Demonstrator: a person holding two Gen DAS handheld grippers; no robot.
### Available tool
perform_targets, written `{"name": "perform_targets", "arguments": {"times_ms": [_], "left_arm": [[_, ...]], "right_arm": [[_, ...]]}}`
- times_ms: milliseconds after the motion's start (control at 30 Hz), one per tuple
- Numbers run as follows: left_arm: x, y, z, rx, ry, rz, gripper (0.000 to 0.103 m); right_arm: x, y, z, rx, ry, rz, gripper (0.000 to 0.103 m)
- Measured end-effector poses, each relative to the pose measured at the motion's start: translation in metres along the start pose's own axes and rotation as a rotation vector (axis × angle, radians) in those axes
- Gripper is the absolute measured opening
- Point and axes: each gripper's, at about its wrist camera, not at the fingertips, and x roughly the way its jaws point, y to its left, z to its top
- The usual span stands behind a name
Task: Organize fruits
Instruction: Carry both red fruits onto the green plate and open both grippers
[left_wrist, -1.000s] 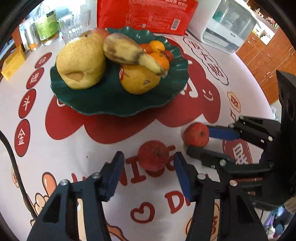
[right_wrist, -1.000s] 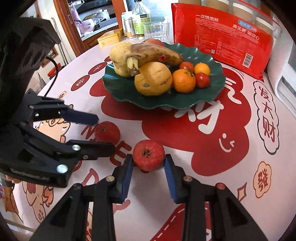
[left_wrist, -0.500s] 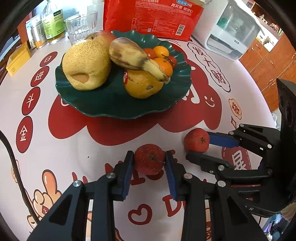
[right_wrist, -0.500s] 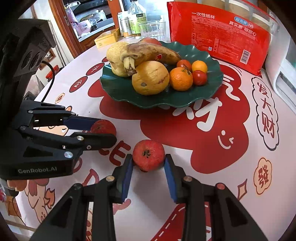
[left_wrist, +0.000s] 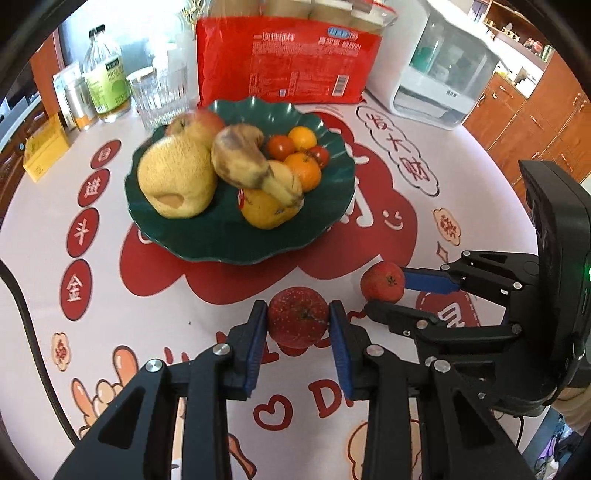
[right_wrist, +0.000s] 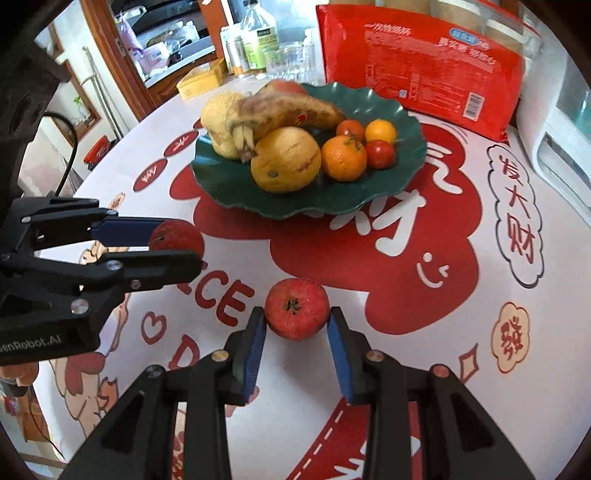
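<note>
My left gripper (left_wrist: 297, 320) is shut on a red fruit (left_wrist: 297, 317) and holds it just above the tablecloth. My right gripper (right_wrist: 296, 322) is shut on a second red fruit (right_wrist: 296, 308), also low over the cloth. Each gripper shows in the other's view: the right one (left_wrist: 384, 295) with its fruit (left_wrist: 382, 281), the left one (right_wrist: 173, 243) with its fruit (right_wrist: 177, 238). Beyond them stands a dark green scalloped plate (left_wrist: 207, 240) (right_wrist: 369, 195) holding a large pear, a banana, an orange fruit, small oranges and tomatoes.
Behind the plate lie a red packet of paper cups (left_wrist: 288, 62), a clear glass (left_wrist: 159, 96), bottles (left_wrist: 105, 81) and a yellow box (left_wrist: 46, 151). A white appliance (left_wrist: 443, 77) stands at the back right. A black cable (left_wrist: 26, 314) runs along the table's left edge.
My left gripper closed on its red fruit and lifted it slightly. My right gripper kept its grip on the other fruit. Both views rose and tilted a little.
</note>
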Motion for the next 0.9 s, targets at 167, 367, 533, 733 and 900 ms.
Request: {"name": "perform_targets", "arguments": {"times_ms": [167,367,533,733,900], "left_arm": [[-0.031,-0.001,0.015,-0.012,-0.05,0.007,0.032],[-0.071,0.003,0.051,-0.028,-0.124,0.044,0.032],[-0.104,0.004,0.088,-0.007,-0.185,0.074,0.032],[-0.129,0.003,0.116,0.027,-0.232,0.113,0.032],[-0.136,0.001,0.128,0.054,-0.239,0.144,0.032]], "right_arm": [[-0.027,0.0,0.011,0.017,-0.036,0.0,0.034],[-0.074,0.002,0.041,0.036,-0.112,0.007,0.034],[-0.11,0.01,0.078,0.013,-0.175,-0.003,0.034],[-0.15,0.031,0.109,-0.076,-0.275,-0.043,0.034],[-0.172,0.028,0.136,-0.065,-0.331,-0.058,0.034]]}}
